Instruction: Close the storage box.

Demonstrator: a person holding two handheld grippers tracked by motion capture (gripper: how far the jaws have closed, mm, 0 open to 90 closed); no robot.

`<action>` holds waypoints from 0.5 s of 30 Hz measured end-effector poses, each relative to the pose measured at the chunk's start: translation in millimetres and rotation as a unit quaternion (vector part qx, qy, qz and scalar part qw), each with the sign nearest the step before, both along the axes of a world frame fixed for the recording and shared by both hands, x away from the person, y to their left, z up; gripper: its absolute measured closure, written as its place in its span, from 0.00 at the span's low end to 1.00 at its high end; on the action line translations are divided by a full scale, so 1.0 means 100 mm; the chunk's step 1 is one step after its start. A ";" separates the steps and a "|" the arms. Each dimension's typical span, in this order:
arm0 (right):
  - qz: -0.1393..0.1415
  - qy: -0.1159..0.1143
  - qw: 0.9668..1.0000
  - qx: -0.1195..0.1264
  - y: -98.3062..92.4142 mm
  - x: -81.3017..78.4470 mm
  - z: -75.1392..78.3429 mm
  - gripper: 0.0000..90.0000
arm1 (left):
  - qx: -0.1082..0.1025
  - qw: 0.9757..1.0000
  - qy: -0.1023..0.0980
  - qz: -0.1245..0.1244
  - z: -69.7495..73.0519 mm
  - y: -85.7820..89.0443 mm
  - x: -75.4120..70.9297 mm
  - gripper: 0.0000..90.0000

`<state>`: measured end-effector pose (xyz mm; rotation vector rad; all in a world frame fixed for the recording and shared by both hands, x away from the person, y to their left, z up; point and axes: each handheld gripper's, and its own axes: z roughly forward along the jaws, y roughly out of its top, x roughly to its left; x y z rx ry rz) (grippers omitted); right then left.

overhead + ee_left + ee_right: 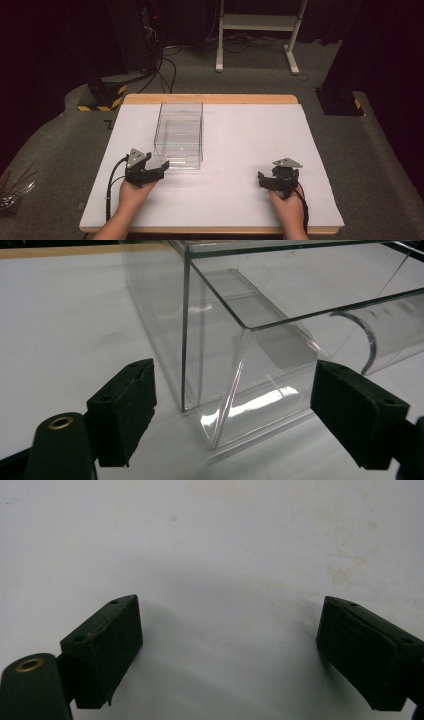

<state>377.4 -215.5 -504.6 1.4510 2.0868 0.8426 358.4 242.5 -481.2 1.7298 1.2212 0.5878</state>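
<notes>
Clear acrylic open-topped box (179, 135) sits on the white-topped desk (240, 150), left of centre, long side running away from the person. Left gripper (161, 167) is at its near-left corner with jaws spread and nothing between the pads; in the left gripper view that corner (220, 390) stands in the gap, touching neither pad. Right gripper (227, 650) rests well apart on bare desk at the near right (264, 181), jaws also wide and empty.

Step in hand, as I read it: left gripper takes hold of the box.

How to do it well:
- Don't pinch across the corner. Two angled faces will squirt out and the box skates on the smooth sheet.
- Shift to straddle one wall instead: one pad inside, one outside, pads flat to the wall.
- The near wall has a curved cut-out (367, 340); grab clear of it, on solid wall.
- Go down far enough for full pad contact, then close slowly. Acrylic is slick and stiff, so squeeze firm, not hard.
- Watch reflections; edges are hard to judge here.
- If it pivots when moved, bring the right gripper to the opposite wall.
</notes>
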 end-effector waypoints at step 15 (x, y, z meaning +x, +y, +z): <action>0.000 0.000 1.000 0.000 0.00 0.00 0.00 0.12 | 0.002 1.000 0.009 0.001 0.01 -0.02 0.17 0.20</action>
